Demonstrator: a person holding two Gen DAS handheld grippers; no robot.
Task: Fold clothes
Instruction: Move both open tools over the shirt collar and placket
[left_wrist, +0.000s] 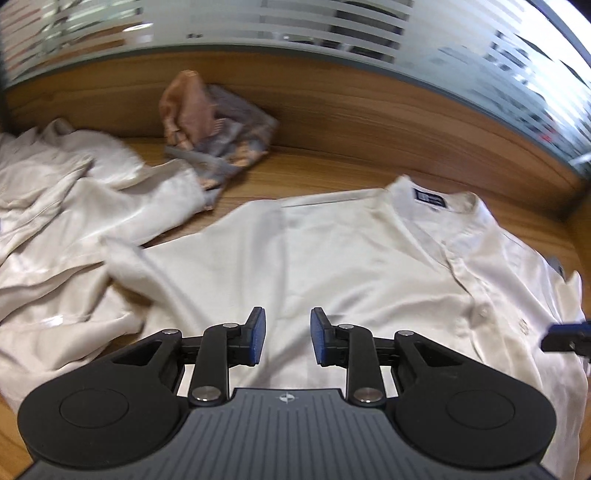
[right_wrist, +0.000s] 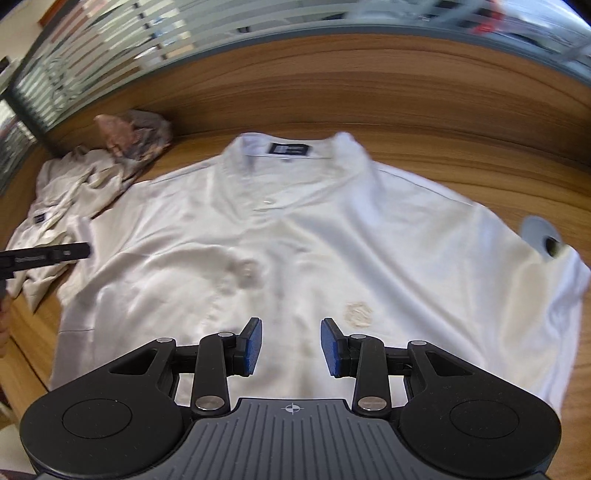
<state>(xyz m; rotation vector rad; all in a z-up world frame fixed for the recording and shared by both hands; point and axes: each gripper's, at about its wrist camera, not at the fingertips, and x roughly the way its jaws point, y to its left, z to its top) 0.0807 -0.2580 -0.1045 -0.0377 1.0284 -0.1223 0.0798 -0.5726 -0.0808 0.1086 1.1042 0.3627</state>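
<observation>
A white collared shirt lies spread face up on the wooden table, collar with a dark label at the far side; it also shows in the left wrist view. My left gripper is open and empty, hovering over the shirt's left half. My right gripper is open and empty above the shirt's chest, next to a round emblem. The tip of the right gripper shows at the right edge of the left wrist view. The left gripper shows at the left edge of the right wrist view.
A crumpled cream garment lies to the left, also in the right wrist view. A bunched pink and grey cloth sits behind it by the wooden back wall. A grey round cable port lies at the shirt's right sleeve.
</observation>
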